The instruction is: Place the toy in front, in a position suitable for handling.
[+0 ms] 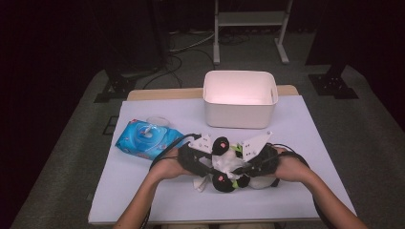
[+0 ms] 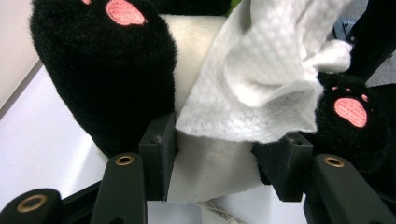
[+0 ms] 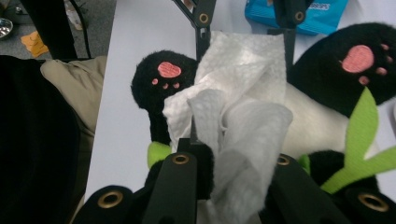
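Observation:
A plush panda (image 1: 228,177) lies on the white table with its black, pink-padded paws (image 2: 102,70) turned up. A white wipe (image 1: 223,162) is draped over its belly. From the left, my left gripper (image 1: 206,166) grips the toy, its pads (image 2: 161,154) pressing both sides of the white body below the wipe (image 2: 261,79). My right gripper (image 1: 239,167) comes in from the right and is shut on a bunched fold of the wipe (image 3: 243,93), its jaws half buried in it (image 3: 236,149). The left gripper (image 3: 245,37) faces it across the panda (image 3: 327,116).
A blue pack of wipes (image 1: 145,138) lies to the left with its clear lid (image 1: 157,121) flipped open. A white bin (image 1: 239,98) stands at the back of the table (image 1: 305,138). The person's lap (image 3: 70,93) is at the near edge.

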